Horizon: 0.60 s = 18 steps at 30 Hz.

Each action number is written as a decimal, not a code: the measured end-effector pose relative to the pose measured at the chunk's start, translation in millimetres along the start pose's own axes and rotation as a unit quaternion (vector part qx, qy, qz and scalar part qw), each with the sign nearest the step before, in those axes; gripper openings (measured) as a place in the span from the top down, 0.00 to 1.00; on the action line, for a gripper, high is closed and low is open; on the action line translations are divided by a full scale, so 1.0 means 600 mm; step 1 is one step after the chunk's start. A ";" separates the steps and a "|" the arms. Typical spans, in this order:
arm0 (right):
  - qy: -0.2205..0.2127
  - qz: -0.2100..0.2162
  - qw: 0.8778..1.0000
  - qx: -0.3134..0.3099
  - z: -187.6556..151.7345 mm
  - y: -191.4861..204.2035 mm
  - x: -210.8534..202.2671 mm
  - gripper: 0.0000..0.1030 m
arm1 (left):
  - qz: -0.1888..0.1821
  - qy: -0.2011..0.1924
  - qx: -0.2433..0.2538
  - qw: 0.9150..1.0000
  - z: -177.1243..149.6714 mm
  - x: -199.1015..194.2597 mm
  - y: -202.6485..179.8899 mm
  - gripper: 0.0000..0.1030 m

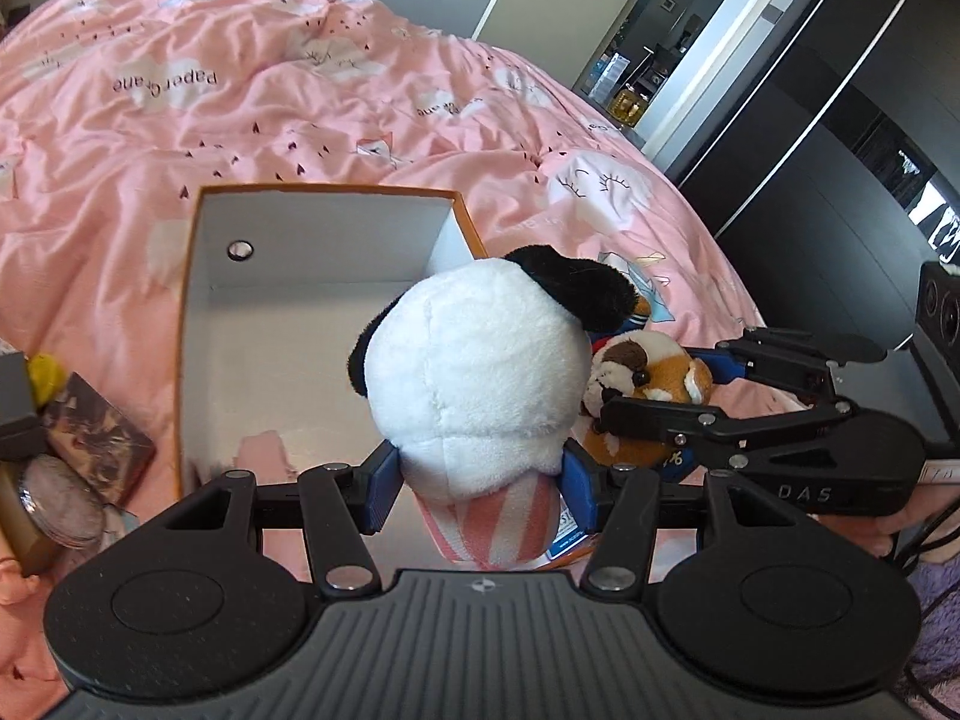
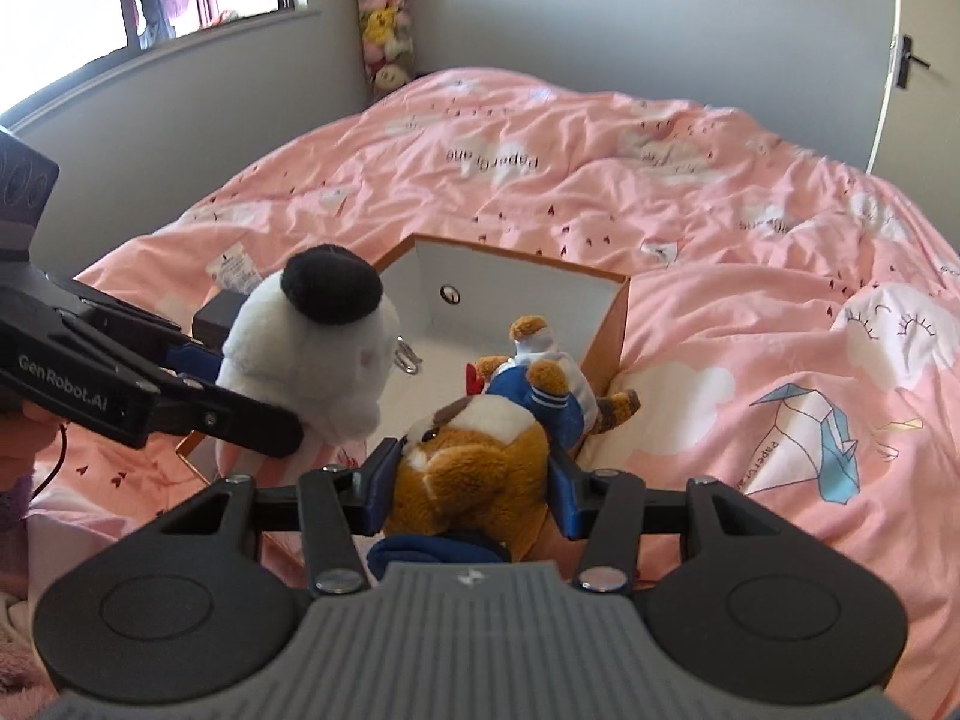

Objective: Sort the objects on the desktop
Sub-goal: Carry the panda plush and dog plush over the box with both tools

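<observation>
My left gripper point(image 1: 480, 483) is shut on a white plush with black ears and a pink striped body point(image 1: 480, 384), held over the near edge of an open orange box with a white inside point(image 1: 270, 294). The plush also shows in the right wrist view point(image 2: 312, 354). My right gripper point(image 2: 471, 474) is shut on a brown and white plush in blue clothes point(image 2: 474, 456), at the box's point(image 2: 516, 294) near right corner. That plush also shows in the left wrist view point(image 1: 648, 378), beside the right gripper point(image 1: 672, 390).
The box lies on a pink duvet point(image 1: 300, 120) on a bed. A patterned booklet point(image 1: 96, 432), a round tin point(image 1: 60, 498) and a yellow item point(image 1: 45, 375) lie left of the box. A metal clip point(image 2: 407, 357) lies in the box. A dark wardrobe point(image 1: 840, 120) stands right.
</observation>
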State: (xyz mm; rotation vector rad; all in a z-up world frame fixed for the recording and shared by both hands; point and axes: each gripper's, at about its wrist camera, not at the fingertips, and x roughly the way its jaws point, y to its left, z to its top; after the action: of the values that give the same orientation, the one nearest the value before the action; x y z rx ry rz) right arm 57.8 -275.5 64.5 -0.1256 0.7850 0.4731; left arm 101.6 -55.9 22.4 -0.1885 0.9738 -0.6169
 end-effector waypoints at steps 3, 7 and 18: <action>0.023 0.009 1.000 0.002 0.013 -0.006 0.008 0.49 | -0.007 0.009 -0.012 1.000 0.005 0.018 0.002 0.38; 0.049 0.010 0.999 -0.010 0.022 -0.004 0.039 0.49 | -0.003 0.024 -0.022 0.999 0.008 0.042 0.009 0.38; 0.072 0.029 0.997 -0.027 0.028 0.021 0.077 0.49 | 0.030 0.075 -0.053 0.995 -0.014 0.083 0.053 0.38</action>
State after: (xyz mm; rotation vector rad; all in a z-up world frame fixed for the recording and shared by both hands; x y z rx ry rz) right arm 91.0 -243.0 44.4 -0.1902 0.9199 0.5442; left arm 127.9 -57.4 -30.8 -0.2082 1.1543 -0.5301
